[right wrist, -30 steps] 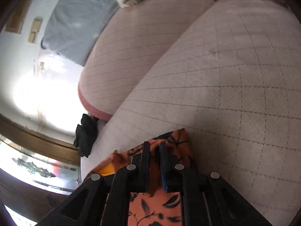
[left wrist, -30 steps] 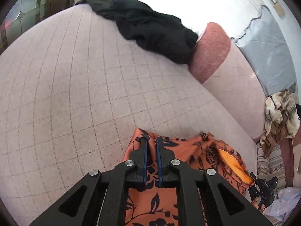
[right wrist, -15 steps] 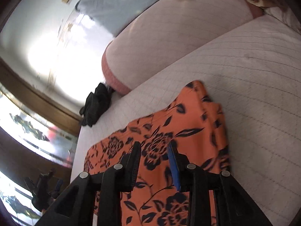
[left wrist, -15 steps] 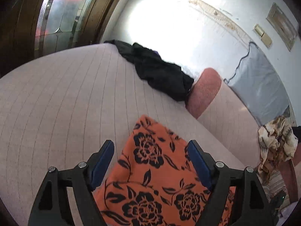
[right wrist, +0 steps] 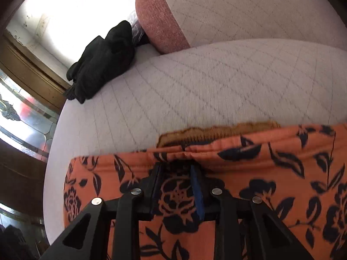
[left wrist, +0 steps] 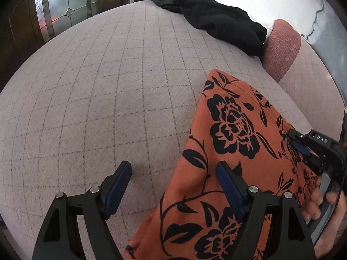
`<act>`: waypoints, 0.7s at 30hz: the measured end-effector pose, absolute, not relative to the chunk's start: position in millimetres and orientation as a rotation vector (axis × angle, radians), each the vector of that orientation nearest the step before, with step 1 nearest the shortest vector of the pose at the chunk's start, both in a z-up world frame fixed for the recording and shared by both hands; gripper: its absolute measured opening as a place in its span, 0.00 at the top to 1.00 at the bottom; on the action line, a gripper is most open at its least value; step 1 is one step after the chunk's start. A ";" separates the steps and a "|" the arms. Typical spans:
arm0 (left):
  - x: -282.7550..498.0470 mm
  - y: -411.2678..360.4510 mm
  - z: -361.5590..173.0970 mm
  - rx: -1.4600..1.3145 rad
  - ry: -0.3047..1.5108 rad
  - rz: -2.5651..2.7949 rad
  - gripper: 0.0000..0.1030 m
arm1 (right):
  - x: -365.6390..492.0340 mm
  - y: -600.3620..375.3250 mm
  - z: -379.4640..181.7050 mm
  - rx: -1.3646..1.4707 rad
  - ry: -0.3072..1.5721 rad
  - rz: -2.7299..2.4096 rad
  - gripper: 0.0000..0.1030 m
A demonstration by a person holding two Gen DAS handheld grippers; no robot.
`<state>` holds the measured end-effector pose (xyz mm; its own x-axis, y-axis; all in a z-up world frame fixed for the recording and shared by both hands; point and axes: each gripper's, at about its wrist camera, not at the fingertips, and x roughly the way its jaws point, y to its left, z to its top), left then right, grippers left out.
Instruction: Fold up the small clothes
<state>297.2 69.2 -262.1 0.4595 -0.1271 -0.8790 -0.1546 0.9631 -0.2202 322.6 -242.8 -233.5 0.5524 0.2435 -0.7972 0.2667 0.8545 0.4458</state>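
The left tool (left wrist: pixel 173 186) now stands wide apart and empty, where a second ago it was pinched shut on a bunched corner of the cloth (left wrist: pixel 234 151); its right finger (left wrist: pixel 229 186) hangs over the cloth's near edge, its left finger over bare sofa (left wrist: pixel 97 86). The right tool (right wrist: pixel 177 186) has let go too, its jaws part-open over the print with nothing between them, just short of the cloth's far hem. Both corners have been released, and the cloth, a crumpled lump a second ago, lies spread flat on the sofa seat. To my eye a fold has just been laid down, and the next grip is still to be chosen. In the left view the cloth's long axis runs from the near lower edge up and away to the right, its far corner pointing toward the red bolster (left wrist: pixel 282 47). A black garment (left wrist: pixel 221 21) lies well apart at the seat's far end.
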 end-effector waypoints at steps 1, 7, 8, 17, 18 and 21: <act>296.8 71.1 -259.1 -0.305 1.084 0.010 0.21 | 324.4 -249.5 -229.2 0.605 0.992 -0.029 0.72; 283.0 52.3 -235.5 -0.236 1.002 -0.041 0.21 | 246.1 -299.6 -188.6 0.569 0.885 -0.156 0.71; 279.8 44.8 -233.8 -0.212 1.002 -0.060 0.21 | 223.6 -309.7 -186.1 0.554 0.883 -0.178 0.70; 271.2 10.6 -260.4 -0.013 1.090 -0.022 0.11 | 23.6 -376.0 -231.6 0.624 0.904 -0.274 0.70; 264.3 16.6 -254.5 -0.035 1.083 -0.016 0.11 | 10.3 -376.2 -228.7 0.656 0.893 -0.252 0.70; 234.7 37.1 -243.9 -0.107 1.056 0.005 0.11 | -22.1 -374.5 -223.4 0.773 0.837 -0.216 0.70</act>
